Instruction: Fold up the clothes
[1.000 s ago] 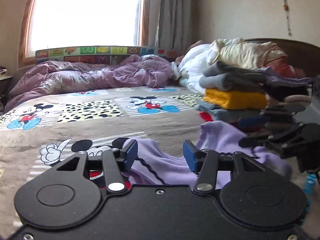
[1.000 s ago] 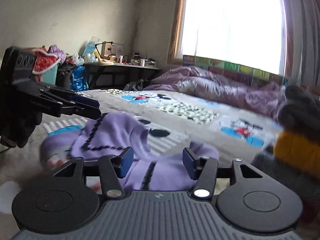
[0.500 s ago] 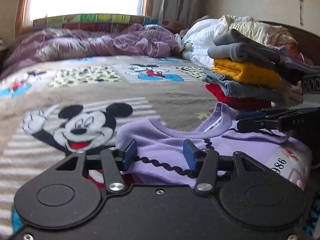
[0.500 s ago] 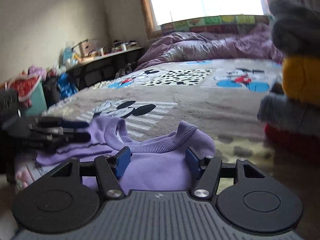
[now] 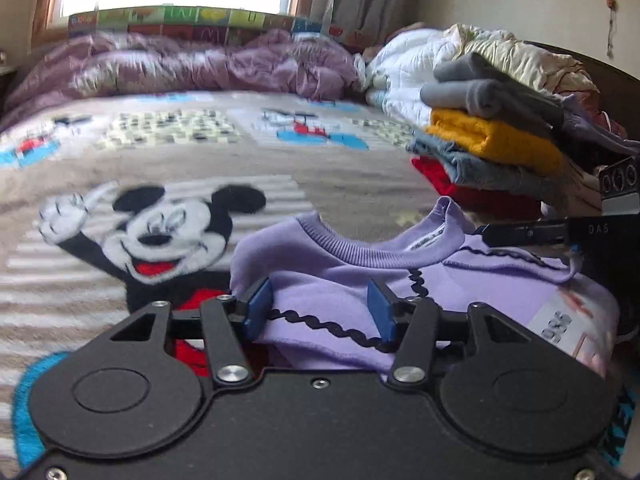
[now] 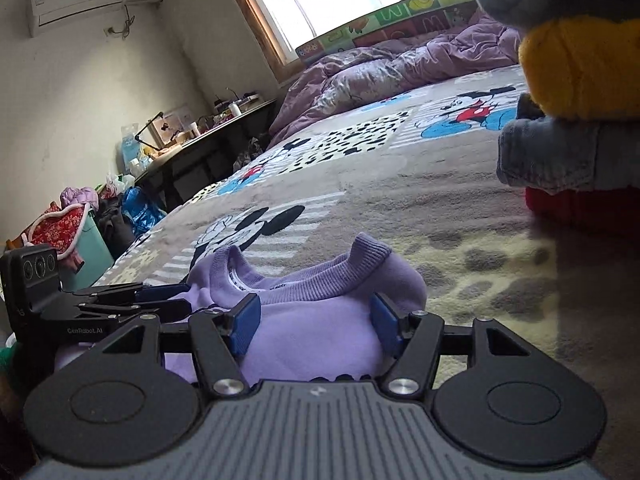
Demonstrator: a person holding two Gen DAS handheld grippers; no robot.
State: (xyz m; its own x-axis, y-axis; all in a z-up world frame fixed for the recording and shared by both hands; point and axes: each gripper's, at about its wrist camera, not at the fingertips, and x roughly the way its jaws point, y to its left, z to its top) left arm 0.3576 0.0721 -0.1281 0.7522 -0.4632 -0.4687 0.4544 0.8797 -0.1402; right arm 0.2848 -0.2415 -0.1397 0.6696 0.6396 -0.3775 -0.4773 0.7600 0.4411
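A lilac sweatshirt (image 5: 344, 280) with black wavy trim lies on the Mickey Mouse blanket (image 5: 160, 184), ribbed collar pointing away from me. My left gripper (image 5: 320, 310) is open, its blue pads low over the sweatshirt's left shoulder. My right gripper (image 6: 316, 322) is open over the sweatshirt (image 6: 316, 332) on the right side near the collar. Neither holds cloth. The right gripper also shows side-on in the left wrist view (image 5: 520, 234), and the left gripper shows in the right wrist view (image 6: 160, 300).
A stack of folded clothes (image 5: 492, 148), grey, yellow, denim and red, stands on the bed to the right of the sweatshirt; it also shows in the right wrist view (image 6: 576, 80). A crumpled purple duvet (image 5: 192, 64) lies at the far side. A cluttered desk (image 6: 200, 136) stands by the wall.
The sweatshirt went from bunched and lifted to lying spread on the blanket. Both grippers dropped lower, close over its shoulders, still open.
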